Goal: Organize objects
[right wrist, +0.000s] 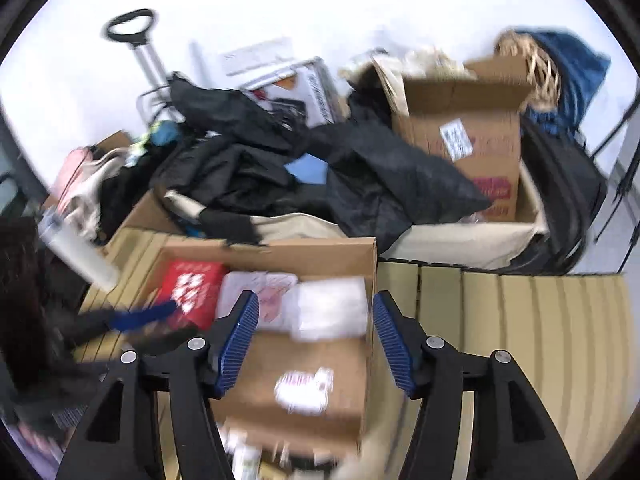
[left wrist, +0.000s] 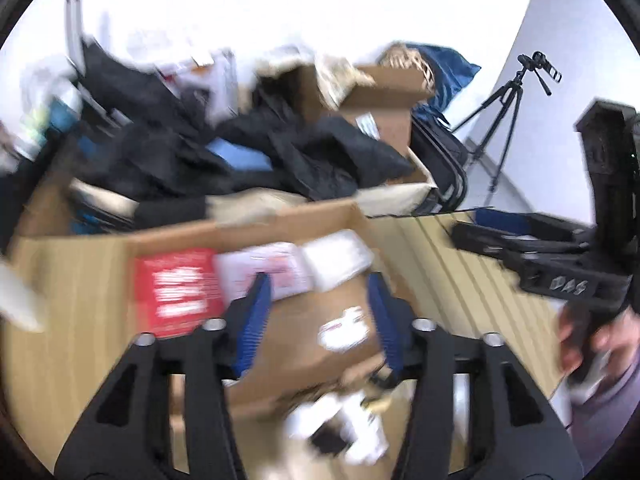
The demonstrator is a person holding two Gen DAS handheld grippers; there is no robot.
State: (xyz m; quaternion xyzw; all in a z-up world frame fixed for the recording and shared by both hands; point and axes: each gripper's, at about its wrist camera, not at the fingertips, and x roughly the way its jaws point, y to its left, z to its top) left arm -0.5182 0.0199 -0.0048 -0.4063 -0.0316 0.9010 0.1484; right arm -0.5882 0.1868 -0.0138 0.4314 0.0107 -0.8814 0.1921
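Note:
An open cardboard box (left wrist: 304,344) (right wrist: 308,364) sits on a slatted tan table. Along its far side lie a red packet (left wrist: 176,292) (right wrist: 192,292), a pink-printed white packet (left wrist: 268,272) (right wrist: 260,292) and a white wrapped packet (left wrist: 340,260) (right wrist: 332,308). A white label (left wrist: 344,328) (right wrist: 304,392) lies on the box floor. My left gripper (left wrist: 320,320) is open and empty above the box. My right gripper (right wrist: 316,340) is open and empty over the box's right wall. The right gripper's body (left wrist: 576,272) shows at the right in the left wrist view. A left fingertip (right wrist: 148,316) shows at the left in the right wrist view.
Behind the box lies a pile of black clothing (left wrist: 248,152) (right wrist: 320,168), a taller cardboard box (left wrist: 380,100) (right wrist: 464,128), a blue bag (left wrist: 444,68) (right wrist: 568,64) and a trolley handle (right wrist: 132,28). A tripod (left wrist: 508,108) stands at the right. The slatted table (right wrist: 520,340) extends right.

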